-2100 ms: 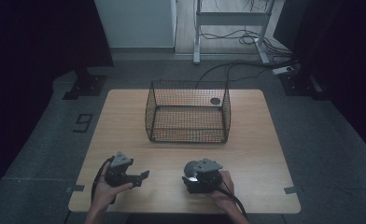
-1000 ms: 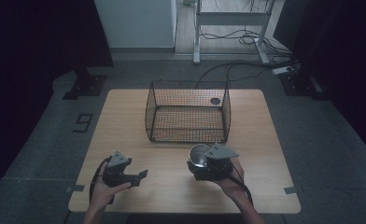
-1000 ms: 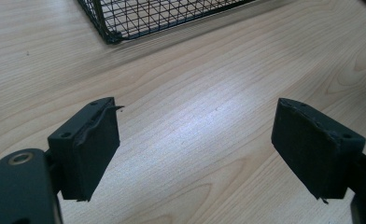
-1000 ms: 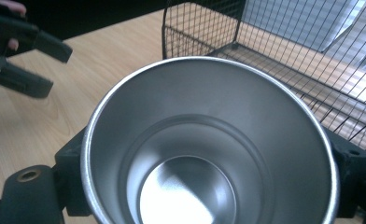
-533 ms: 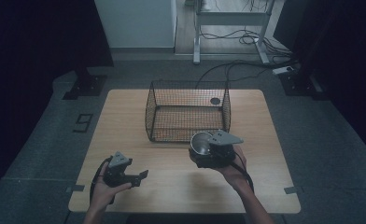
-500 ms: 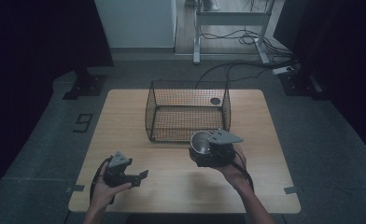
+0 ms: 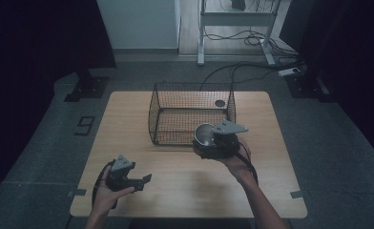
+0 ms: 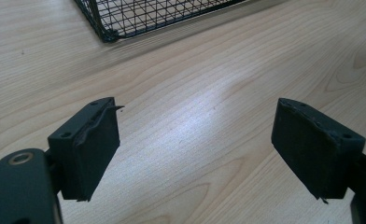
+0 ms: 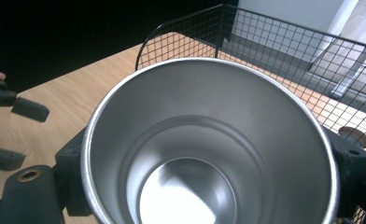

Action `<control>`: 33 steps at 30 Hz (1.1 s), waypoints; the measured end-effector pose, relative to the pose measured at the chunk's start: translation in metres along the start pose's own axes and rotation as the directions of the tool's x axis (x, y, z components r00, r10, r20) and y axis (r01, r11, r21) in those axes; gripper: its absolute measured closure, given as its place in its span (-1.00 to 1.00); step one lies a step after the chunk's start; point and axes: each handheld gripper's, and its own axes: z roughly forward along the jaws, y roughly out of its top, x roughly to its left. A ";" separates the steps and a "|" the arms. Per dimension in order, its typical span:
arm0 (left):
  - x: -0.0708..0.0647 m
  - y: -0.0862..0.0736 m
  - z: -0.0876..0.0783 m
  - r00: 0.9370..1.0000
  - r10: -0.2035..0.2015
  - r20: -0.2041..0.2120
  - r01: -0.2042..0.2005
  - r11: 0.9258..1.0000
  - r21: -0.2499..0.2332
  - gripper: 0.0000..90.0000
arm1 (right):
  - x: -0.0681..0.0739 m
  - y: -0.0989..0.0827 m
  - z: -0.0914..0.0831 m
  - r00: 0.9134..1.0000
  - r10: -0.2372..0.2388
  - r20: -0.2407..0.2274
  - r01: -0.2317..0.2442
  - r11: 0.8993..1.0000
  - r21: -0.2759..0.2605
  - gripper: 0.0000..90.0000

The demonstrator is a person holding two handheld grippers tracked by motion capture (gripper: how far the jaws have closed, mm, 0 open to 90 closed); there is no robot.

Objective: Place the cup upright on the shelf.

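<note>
Steel cup [image 9: 209,144] clamped btwn jaws of right gripper [image 7: 217,143], mouth up, empty, held off the table [image 7: 128,129] right at near wall of wire basket [image 7: 191,113]. Judged step: carrying cup to basket; not yet over rim. Next move prob calls for lifting above the near wall, moving fwd past it, lowering inside, then letting go, w/ care not to catch rim on mesh. Small round disc [image 7: 220,103] beyond cup, at basket's far corner. Left gripper [image 7: 128,177] low and off to the side, jaws wide apart, nothing btwn them. No brand or label readable on cup or gripper; floor marking "9" [image 7: 85,125] beside table.
</note>
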 end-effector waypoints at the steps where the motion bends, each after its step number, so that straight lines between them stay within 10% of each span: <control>1: 0.000 0.000 0.000 1.000 -0.001 0.001 0.001 1.000 0.000 -0.65 | -0.001 0.001 0.001 1.000 0.003 0.002 -0.003 1.000 0.000 -0.67; 33: 0.003 0.000 -0.002 1.000 -0.007 0.001 0.007 1.000 -0.006 -0.65 | -0.045 0.035 0.028 0.996 0.056 0.075 -0.058 0.998 0.019 -0.67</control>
